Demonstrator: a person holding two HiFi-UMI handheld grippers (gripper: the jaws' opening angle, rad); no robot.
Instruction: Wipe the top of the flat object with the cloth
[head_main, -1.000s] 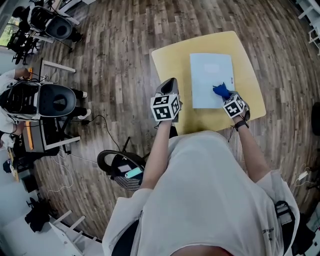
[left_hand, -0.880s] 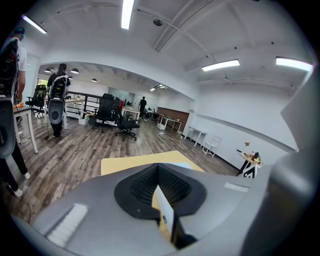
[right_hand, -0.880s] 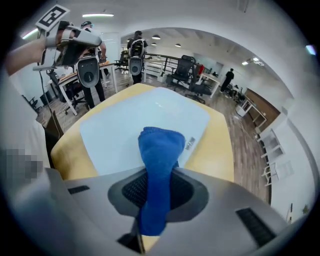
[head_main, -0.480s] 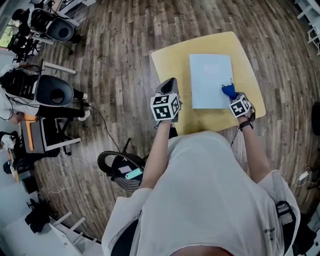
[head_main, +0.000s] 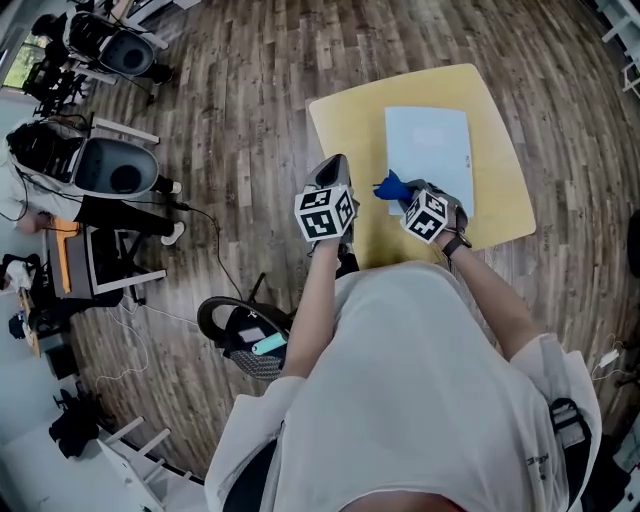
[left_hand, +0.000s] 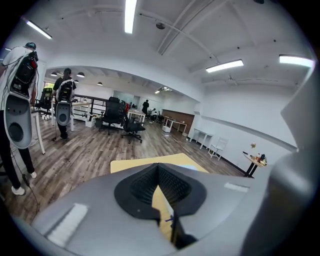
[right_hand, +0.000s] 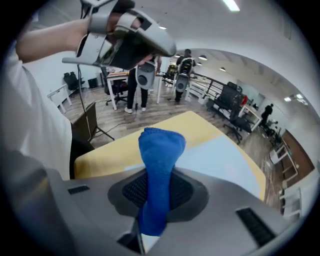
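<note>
A pale blue flat sheet lies on the square yellow table. My right gripper is shut on a blue cloth, which sticks out past the sheet's near left corner over bare tabletop. In the right gripper view the cloth stands bunched between the jaws, with the sheet beyond it. My left gripper hovers at the table's near left edge, shut and holding nothing. Its view looks over the table toward the sheet.
A black chair base stands on the wooden floor just below the left arm. At far left are a person and grey rigs by desks. The table's edges drop to the floor on all sides.
The right gripper has carried the cloth leftward across the near end of the sheet, from its right corner to past its left edge. The left gripper has barely moved.
</note>
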